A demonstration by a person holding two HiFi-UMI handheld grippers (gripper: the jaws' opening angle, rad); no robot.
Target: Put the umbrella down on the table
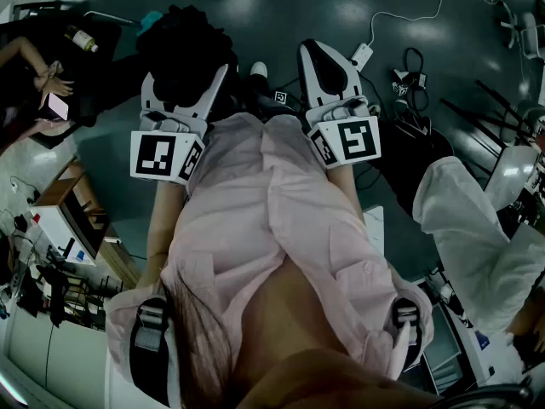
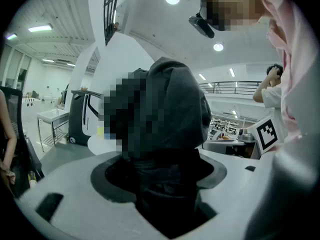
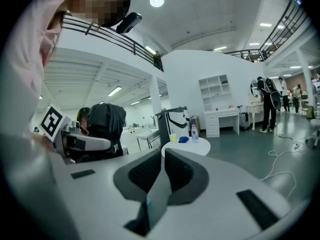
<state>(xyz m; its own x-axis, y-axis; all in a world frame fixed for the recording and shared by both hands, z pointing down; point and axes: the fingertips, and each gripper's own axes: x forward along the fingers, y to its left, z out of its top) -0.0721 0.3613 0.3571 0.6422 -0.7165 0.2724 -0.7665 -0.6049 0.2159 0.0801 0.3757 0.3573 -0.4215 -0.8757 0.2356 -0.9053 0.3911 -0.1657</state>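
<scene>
From the head view, my left tongs (image 1: 187, 71) are squeezed around the black umbrella (image 1: 179, 37). The umbrella is folded up and sits up in the air over the dark green floor (image 1: 255, 7). I think I hold it out in front so it does not drop before I get to a table. My right tongs (image 1: 326, 65) are just beside it, pinched closed with nothing in them. One pair seems enough for this job. Cables (image 1: 409, 11) lie on the floor ahead, and no table is under my tongs.

From the left gripper view, the dark cloth of the umbrella fills the gap between the jaws, which stand wide around it.

From the right gripper view, the two jaws touch each other. Far off in the big bright room stands a round white table (image 3: 192, 146) with a bottle (image 3: 194, 132) and a cup (image 3: 173, 137) on it. It may be the place for the umbrella.
</scene>
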